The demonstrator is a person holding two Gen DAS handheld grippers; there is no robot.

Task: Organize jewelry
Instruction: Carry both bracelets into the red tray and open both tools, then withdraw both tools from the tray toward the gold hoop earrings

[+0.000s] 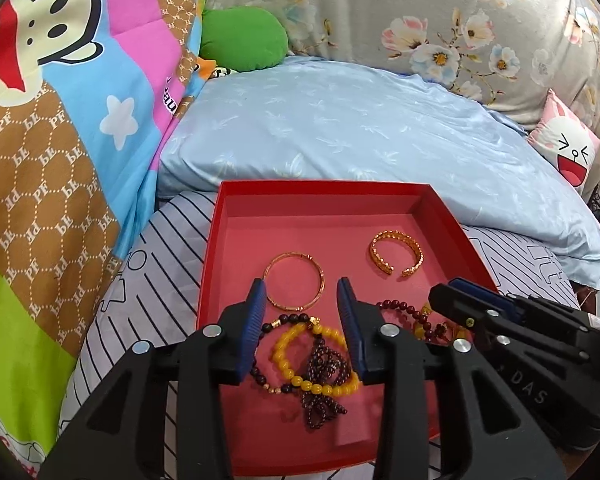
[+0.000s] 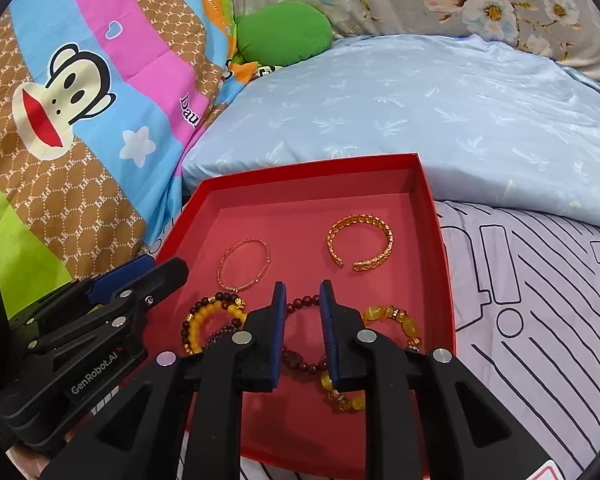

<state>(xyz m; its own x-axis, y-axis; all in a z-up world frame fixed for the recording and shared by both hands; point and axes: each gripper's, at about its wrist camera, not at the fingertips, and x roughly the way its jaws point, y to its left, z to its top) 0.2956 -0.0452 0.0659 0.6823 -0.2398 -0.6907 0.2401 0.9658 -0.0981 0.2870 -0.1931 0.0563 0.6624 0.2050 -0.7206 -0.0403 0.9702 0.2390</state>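
Hanging over the red box (image 1: 452, 224) on the bed, both tongs, left (image 1: 302, 312) and right (image 2: 302, 300), are spread and pinch nothing; bead bracelets (image 1: 312, 360) and gold bangles (image 1: 294, 282) lie inside the box.

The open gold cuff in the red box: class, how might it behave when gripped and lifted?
The open gold cuff looks like rigid metal, so it probably keeps its shape. Its shiny surface may slip between pads. Lying flat in the red box, it seems unlikely to roll.
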